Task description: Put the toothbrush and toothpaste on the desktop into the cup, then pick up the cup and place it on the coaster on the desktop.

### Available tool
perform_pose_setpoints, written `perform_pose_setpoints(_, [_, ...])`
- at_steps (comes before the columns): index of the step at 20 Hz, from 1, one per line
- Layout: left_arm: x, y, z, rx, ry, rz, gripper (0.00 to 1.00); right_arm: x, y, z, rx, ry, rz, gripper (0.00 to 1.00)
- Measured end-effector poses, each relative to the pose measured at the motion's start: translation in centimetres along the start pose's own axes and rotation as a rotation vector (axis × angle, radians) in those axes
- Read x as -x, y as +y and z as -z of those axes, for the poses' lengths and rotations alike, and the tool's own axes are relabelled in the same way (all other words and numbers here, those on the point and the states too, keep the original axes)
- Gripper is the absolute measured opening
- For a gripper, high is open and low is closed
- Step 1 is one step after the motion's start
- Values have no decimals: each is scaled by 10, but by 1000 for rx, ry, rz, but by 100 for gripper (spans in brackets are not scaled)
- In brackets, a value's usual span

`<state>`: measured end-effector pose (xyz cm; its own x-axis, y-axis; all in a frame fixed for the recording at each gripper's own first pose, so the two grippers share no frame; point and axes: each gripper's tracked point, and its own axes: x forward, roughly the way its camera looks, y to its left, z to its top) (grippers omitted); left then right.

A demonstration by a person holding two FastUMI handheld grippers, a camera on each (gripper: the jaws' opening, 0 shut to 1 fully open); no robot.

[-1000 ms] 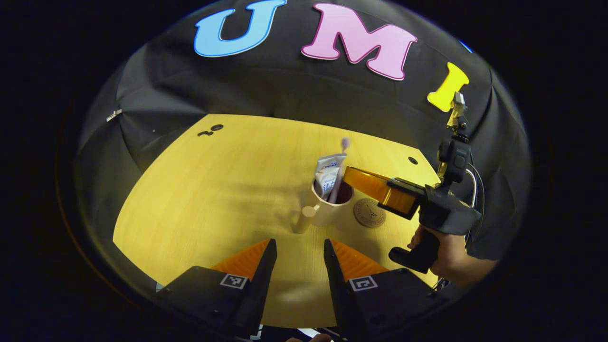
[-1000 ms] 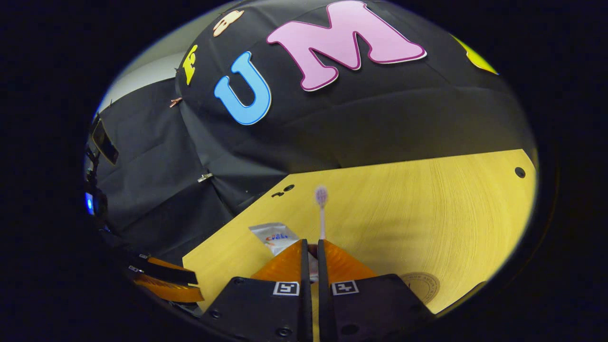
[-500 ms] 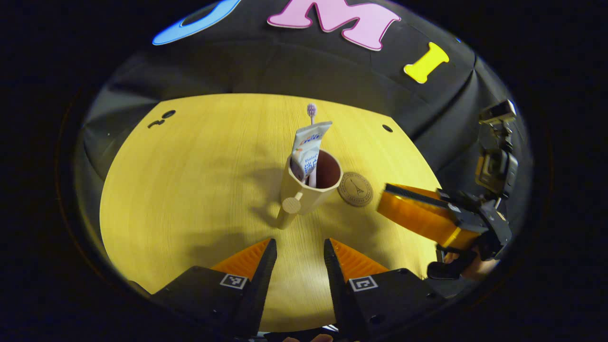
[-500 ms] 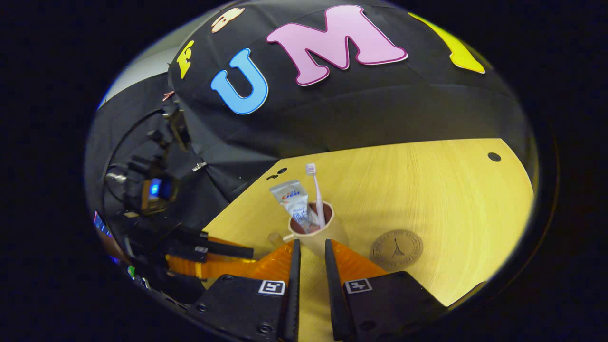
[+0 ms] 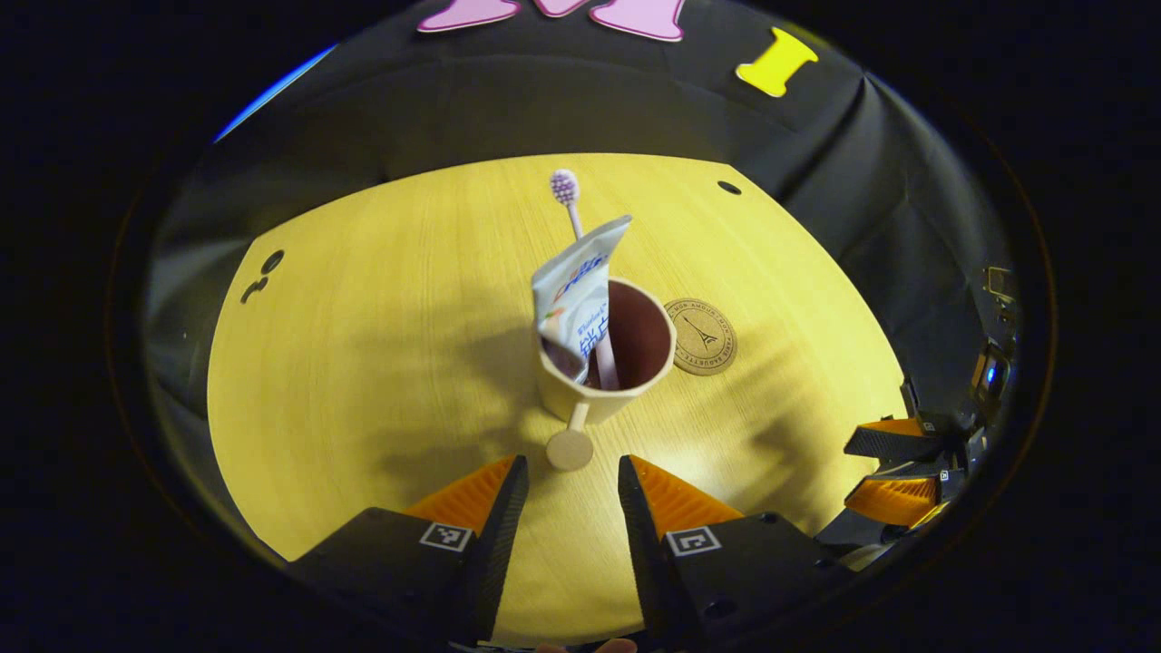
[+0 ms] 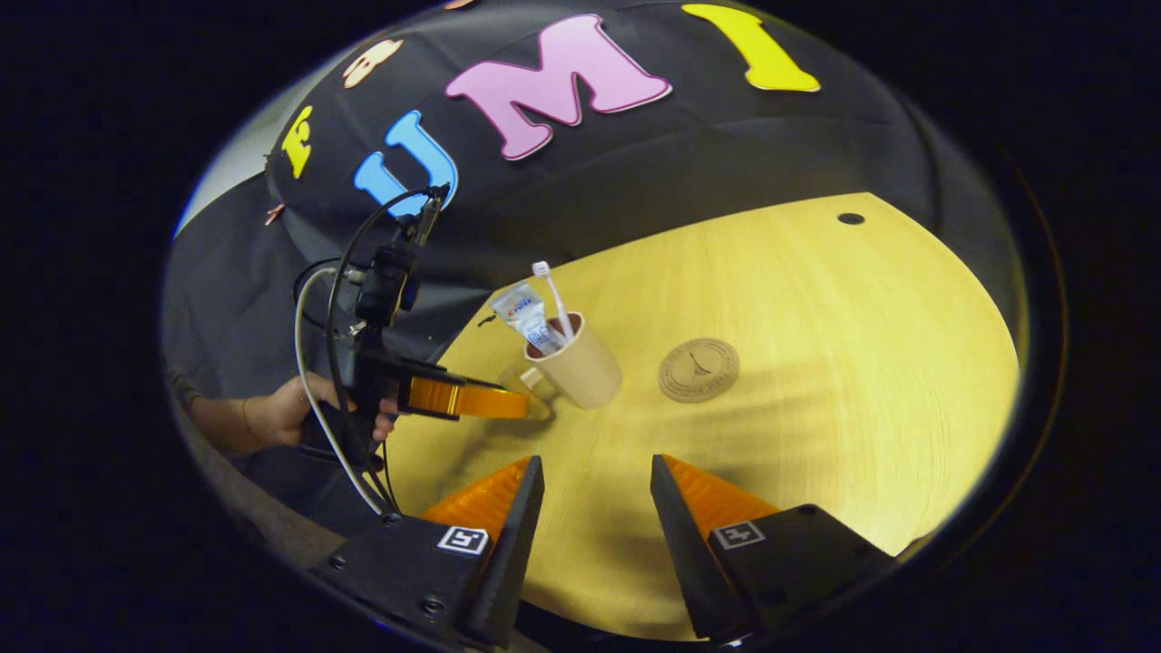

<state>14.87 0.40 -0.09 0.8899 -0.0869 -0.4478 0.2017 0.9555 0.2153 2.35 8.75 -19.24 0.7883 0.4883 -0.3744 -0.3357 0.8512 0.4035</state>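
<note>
1. One counter (image 5: 363,363) is carrying everything.
2. One cup (image 5: 606,385) is standing upright on the counter, just left of the coaster in the left gripper view and not on it; its handle is pointing toward the left tongs.
3. Two things are sitting in the cup: one toothpaste (image 5: 577,295) tube and one toothbrush (image 5: 571,204), bristles up, both leaning out above the rim.
4. One round coaster (image 5: 701,336) is lying flat, bare.
5. Two tongs: the left tongs (image 5: 564,508) are gaping, gripping nothing, the handle just ahead of them; the right tongs (image 6: 594,508) are spread wide, gripping nothing, near the counter's edge.
</note>
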Motion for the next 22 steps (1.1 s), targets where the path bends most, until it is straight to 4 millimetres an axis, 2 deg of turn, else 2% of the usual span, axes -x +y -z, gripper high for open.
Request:
perform_pose_setpoints(4, [-19, 5, -4, -55, 89, -15, 63, 17, -21, 8, -73, -12, 57, 74])
perform_pose_setpoints(9, [-31, 13, -9, -93, 161, -32, 63, 28, -40, 16, -174, -46, 121, 74])
perform_pose_setpoints(10, [-33, 12, -9, -97, 175, -27, 62, 31, -41, 20, -191, -49, 132, 74])
perform_pose_setpoints(11, [-35, 12, -9, -100, 185, -23, 54, 33, -44, 23, -207, -50, 142, 74])
perform_pose_setpoints(12, [-37, 11, -9, -103, 195, -20, 61, 37, -45, 27, -221, -51, 149, 74])
perform_pose_setpoints(13, [-40, 10, -10, -107, 205, -16, 60, 38, -48, 29, -231, -54, 157, 74])
perform_pose_setpoints(14, [-43, 9, -8, -112, 217, -13, 65, 42, -50, 31, -239, -57, 164, 74])
perform_pose_setpoints(16, [-48, 6, -6, -118, 239, -2, 50, 46, -53, 32, -254, -65, 176, 74])
perform_pose_setpoints(19, [-53, 4, -4, -131, 259, -12, 34, 49, -56, 34, -261, -72, 186, 74])
perform_pose_setpoints(20, [-53, 4, -5, -138, 258, -13, 33, 51, -56, 36, -264, -73, 188, 74])
perform_pose_setpoints(21, [-53, 5, -6, -145, 260, -12, 36, 52, -56, 37, -268, -73, 190, 74])
perform_pose_setpoints(22, [-53, 5, -6, -150, 262, -11, 33, 53, -56, 38, -272, -73, 191, 74])
